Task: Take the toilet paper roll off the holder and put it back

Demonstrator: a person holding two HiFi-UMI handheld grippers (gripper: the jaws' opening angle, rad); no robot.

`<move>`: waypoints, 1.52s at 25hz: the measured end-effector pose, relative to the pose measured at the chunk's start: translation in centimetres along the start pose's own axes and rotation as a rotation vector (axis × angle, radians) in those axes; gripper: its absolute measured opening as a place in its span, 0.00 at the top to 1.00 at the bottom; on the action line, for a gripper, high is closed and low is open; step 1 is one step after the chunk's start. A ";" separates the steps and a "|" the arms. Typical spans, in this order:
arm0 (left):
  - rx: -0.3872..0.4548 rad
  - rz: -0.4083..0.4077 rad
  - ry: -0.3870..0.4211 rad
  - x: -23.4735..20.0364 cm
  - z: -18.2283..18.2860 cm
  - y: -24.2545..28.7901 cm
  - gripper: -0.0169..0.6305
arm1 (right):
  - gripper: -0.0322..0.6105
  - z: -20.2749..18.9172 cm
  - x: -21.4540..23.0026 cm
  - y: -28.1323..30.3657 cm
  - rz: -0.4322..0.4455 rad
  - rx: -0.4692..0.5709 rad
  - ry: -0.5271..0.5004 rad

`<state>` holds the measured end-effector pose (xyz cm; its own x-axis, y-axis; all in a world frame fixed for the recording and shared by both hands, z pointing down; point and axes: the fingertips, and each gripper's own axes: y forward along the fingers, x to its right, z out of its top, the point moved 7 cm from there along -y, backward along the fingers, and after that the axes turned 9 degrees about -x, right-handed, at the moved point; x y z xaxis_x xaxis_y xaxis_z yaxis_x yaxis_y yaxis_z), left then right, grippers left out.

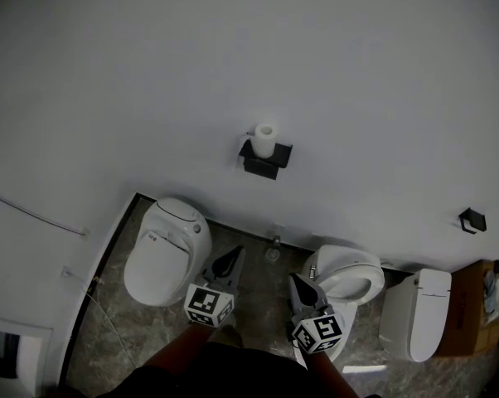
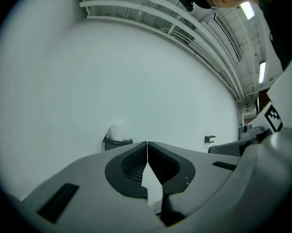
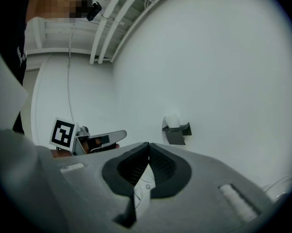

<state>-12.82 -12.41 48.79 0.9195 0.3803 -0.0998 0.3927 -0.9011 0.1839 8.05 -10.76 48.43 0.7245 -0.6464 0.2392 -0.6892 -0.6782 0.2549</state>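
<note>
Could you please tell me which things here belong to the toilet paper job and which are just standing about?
Job: toilet paper roll; black holder under it; left gripper and right gripper, both shut, empty.
Standing about: corner toilet; open toilet; toilet beside the box; cardboard box; spare empty holder.

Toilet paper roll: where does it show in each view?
Head view: white toilet paper roll, just above centre.
Left gripper view: roll faint, left of centre, slightly low.
Right gripper view: roll right of centre.
Shared landmark: the black wall-mounted holder beneath it.
</note>
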 end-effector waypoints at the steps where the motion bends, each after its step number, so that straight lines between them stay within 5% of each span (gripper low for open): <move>1: 0.005 0.000 -0.002 -0.9 0.6 1.3 0.95 | 0.95 0.3 0.3 0.6 -0.015 0.003 0.000; 12: 0.023 0.005 -0.025 -10.0 4.3 13.3 0.95 | 0.95 1.7 1.4 6.7 -0.171 -0.007 -0.021; 27: -0.009 -0.019 -0.020 -15.2 5.2 24.5 0.94 | 0.95 2.3 0.5 11.3 -0.230 -0.039 -0.041; 30: -0.026 -0.034 -0.007 -15.6 4.9 26.2 0.78 | 0.95 1.8 0.5 12.0 -0.238 -0.053 -0.033; 38: -0.098 -0.042 0.006 -16.8 4.1 30.0 0.59 | 0.95 2.2 2.7 13.8 -0.332 -0.048 -0.046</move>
<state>-16.63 -46.66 51.98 0.9021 0.4189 -0.1036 0.4308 -0.8596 0.2747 0.51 -22.67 50.50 0.9077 -0.4091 0.0934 -0.4142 -0.8379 0.3556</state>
